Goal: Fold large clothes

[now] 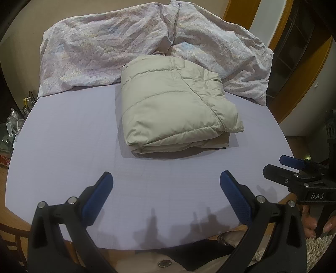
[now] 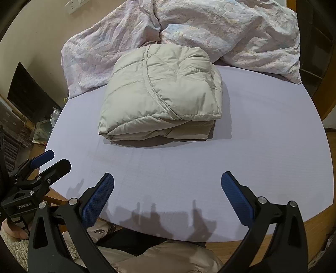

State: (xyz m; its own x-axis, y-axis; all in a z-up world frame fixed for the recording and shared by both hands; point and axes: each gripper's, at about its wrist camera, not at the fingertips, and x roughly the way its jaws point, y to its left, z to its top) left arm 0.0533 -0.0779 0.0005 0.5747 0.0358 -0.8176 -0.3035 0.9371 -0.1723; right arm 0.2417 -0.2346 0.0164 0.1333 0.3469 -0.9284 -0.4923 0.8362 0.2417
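Observation:
A beige puffer jacket (image 1: 174, 103) lies folded into a compact bundle on the lilac bed sheet (image 1: 69, 142); it also shows in the right wrist view (image 2: 161, 96). My left gripper (image 1: 166, 184) is open and empty, held over the near part of the sheet, well short of the jacket. My right gripper (image 2: 167, 184) is open and empty too, near the bed's front edge. The right gripper shows at the right of the left wrist view (image 1: 281, 166), and the left gripper at the left of the right wrist view (image 2: 54, 159).
A crumpled floral duvet (image 1: 105, 50) is piled along the far side of the bed, touching the jacket's back. The wooden bed frame (image 2: 319, 222) edges the sheet. Clutter (image 1: 14, 124) sits left of the bed; a wooden door frame (image 1: 241, 14) stands right.

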